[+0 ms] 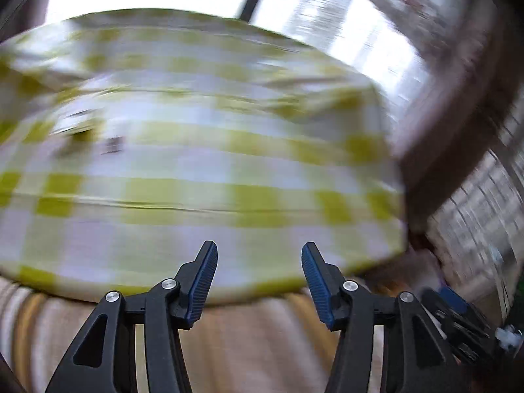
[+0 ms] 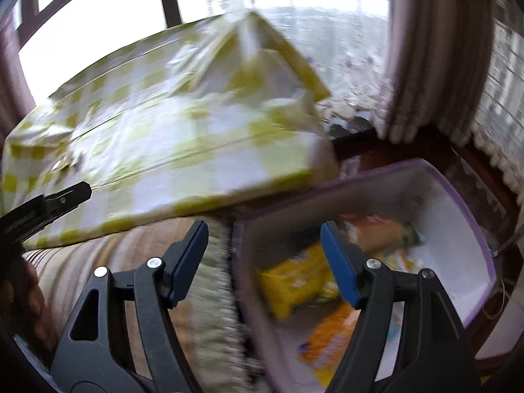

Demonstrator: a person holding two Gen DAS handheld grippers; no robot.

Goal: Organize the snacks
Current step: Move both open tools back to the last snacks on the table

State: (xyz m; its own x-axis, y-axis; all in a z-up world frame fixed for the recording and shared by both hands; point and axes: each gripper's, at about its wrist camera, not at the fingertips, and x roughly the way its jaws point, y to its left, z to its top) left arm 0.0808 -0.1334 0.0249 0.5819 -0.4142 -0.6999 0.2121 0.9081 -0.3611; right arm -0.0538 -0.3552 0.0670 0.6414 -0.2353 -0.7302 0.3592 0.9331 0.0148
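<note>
Both views are motion-blurred. A white bin with a purple rim (image 2: pixel 458 196) stands at the right of the table and holds several snack packets, among them a yellow one (image 2: pixel 294 281) and an orange one (image 2: pixel 330 337). My right gripper (image 2: pixel 263 262) is open and empty, hovering over the bin's left wall. My left gripper (image 1: pixel 258 278) is open and empty above the front edge of the green-and-white checked tablecloth (image 1: pixel 196 150). The left gripper's fingertip also shows at the left of the right wrist view (image 2: pixel 78 193).
The checked cloth (image 2: pixel 183 137) covers a table in front of a bright window. A striped beige cloth (image 2: pixel 98 262) hangs below the table edge. A brown curtain (image 2: pixel 435 49) hangs at the right. The other gripper's body (image 1: pixel 458 321) shows at lower right.
</note>
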